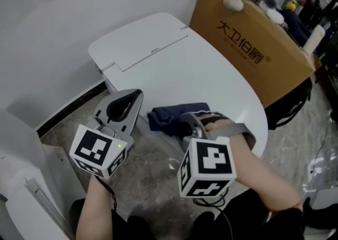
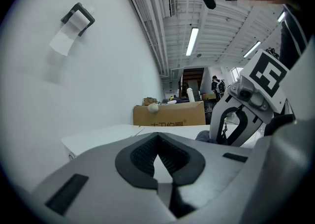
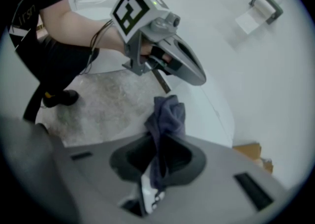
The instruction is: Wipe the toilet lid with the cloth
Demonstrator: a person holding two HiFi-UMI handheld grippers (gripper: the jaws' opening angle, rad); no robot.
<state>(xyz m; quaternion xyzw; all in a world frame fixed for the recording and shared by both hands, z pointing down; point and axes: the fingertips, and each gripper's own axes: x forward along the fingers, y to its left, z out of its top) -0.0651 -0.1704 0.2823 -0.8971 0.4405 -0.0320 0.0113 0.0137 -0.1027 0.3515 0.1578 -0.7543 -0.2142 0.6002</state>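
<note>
The white toilet lid (image 1: 211, 83) fills the middle of the head view. A dark blue cloth (image 1: 171, 117) lies crumpled on its near left part. My right gripper (image 1: 186, 124) is shut on the cloth's near end. In the right gripper view the cloth (image 3: 167, 117) runs from between the jaws out onto the lid (image 3: 204, 114). My left gripper (image 1: 131, 99) hovers by the lid's left edge, shut, with nothing in it. Through the left gripper view the lid (image 2: 123, 132) and the right gripper (image 2: 241, 119) show beyond the closed jaws.
A brown cardboard box (image 1: 248, 49) stands right of the toilet, with a black bag (image 1: 290, 107) at its foot. The flat tank cover (image 1: 137, 38) sits behind the lid. A paper holder (image 2: 76, 18) hangs on the wall. A white cabinet (image 1: 21, 181) is at my left, on the marbled floor (image 1: 153, 170).
</note>
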